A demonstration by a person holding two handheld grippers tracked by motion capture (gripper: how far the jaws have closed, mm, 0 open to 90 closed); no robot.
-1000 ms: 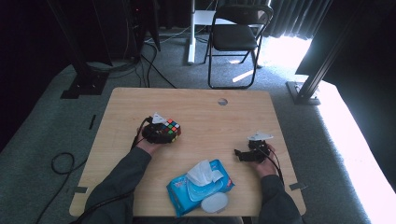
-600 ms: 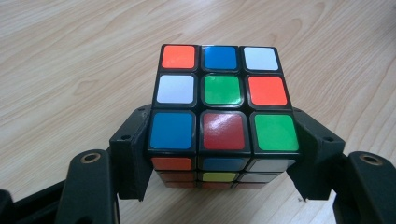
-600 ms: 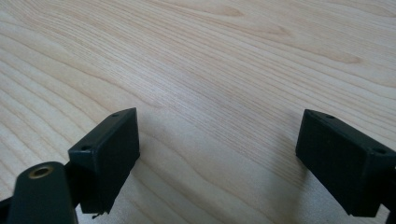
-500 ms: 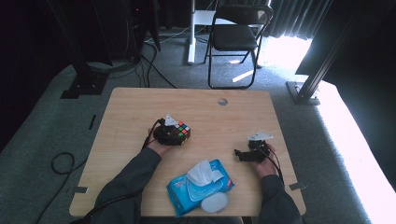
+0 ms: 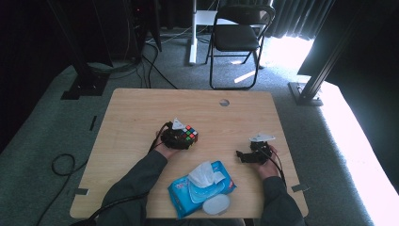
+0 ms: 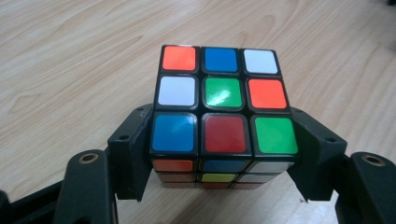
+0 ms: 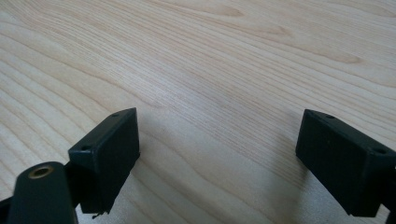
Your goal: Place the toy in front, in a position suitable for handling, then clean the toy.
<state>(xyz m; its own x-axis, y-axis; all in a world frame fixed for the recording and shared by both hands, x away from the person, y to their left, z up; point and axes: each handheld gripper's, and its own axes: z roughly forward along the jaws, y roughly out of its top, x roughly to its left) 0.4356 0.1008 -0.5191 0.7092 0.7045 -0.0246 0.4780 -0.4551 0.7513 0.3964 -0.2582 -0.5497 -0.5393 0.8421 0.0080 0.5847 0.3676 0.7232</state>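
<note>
Pale wooden counter (image 5: 141,117), dark room behind, a folding chair (image 5: 240,35) past the far edge, and we're right on the action. The left gripper (image 5: 186,138) has the Rubik's cube (image 6: 223,107) sitting squarely between its fingers (image 6: 133,149), down on the wood, one black pad flanking each side of the bottom rows. Those fingers have just been opening a touch with the cube between them. They sit wide, right up against the cube's sides, though whether they press on it I can't tell (it looks to me like a grip being let go, the cube parked where it can stand on its own).

Over to the right gripper (image 5: 243,157): fingers spread wide, nothing between them but bare wood grain. It hangs low and idle, well apart from the cube, keeping out of the working hand's way.

Nearer the person than both sets of fingers lies a blue wet-wipes pack (image 5: 202,188), one sheet poking up, out of either reach for now.
</note>
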